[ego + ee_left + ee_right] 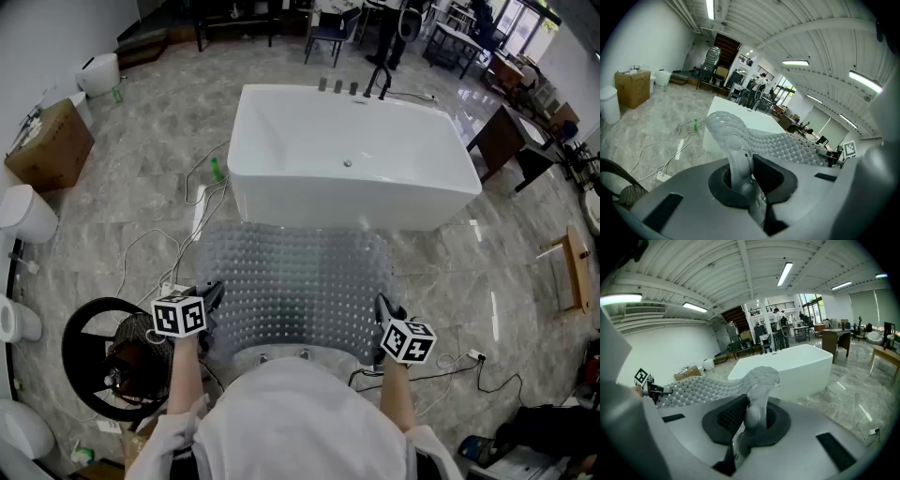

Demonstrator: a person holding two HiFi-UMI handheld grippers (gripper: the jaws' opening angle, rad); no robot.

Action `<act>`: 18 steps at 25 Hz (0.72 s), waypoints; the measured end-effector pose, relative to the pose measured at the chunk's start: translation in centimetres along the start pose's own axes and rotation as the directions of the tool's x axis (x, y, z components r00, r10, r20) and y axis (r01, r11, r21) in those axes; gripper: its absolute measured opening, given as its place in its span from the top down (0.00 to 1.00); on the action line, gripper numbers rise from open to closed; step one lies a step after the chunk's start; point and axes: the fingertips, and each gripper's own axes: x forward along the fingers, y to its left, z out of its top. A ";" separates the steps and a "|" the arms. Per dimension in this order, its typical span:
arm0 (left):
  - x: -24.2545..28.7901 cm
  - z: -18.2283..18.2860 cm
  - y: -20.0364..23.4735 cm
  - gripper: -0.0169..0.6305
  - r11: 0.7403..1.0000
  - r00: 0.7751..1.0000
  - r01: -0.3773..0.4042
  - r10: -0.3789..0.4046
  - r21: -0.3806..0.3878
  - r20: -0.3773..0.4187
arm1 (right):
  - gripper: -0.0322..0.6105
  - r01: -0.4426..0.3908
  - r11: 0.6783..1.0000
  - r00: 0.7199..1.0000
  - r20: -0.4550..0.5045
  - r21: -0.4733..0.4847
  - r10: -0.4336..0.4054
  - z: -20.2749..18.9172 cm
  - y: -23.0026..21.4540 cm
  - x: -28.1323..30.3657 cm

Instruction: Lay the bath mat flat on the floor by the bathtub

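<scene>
On the near side of the bathtub (347,141), toward its left end, the left gripper (214,296) has its jaws drawn almost fully together on the near left corner of the bath mat (298,281). The grey, nubbed sheet is pinched thin between the pads and curls up beyond them. The mat stretches wide in front of the bathtub's near wall, over the marble floor (141,206), with its far edge close to that wall; whether that edge touches the floor cannot be told. Toward the bathtub's right end, the right gripper (384,307) has its jaws clamped just as narrowly on the mat's near right corner.
</scene>
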 end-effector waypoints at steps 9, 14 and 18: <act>0.2 -0.8 -0.7 0.90 1.000 1.000 0.004 -0.004 -0.005 -0.010 | 0.89 0.001 1.000 1.000 -0.011 -0.013 -0.001 -0.3 -0.8 -0.2; 0.1 -1.2 -1.1 0.90 1.000 1.000 -0.006 0.006 -0.005 -0.008 | 0.89 -0.030 1.000 1.000 -0.002 0.005 0.030 -0.3 -1.0 -0.5; 0.1 -1.4 -1.4 0.90 1.000 1.000 -0.015 0.015 -0.006 -0.008 | 0.89 -0.039 0.999 0.999 0.003 0.004 0.039 0.0 -1.1 -0.5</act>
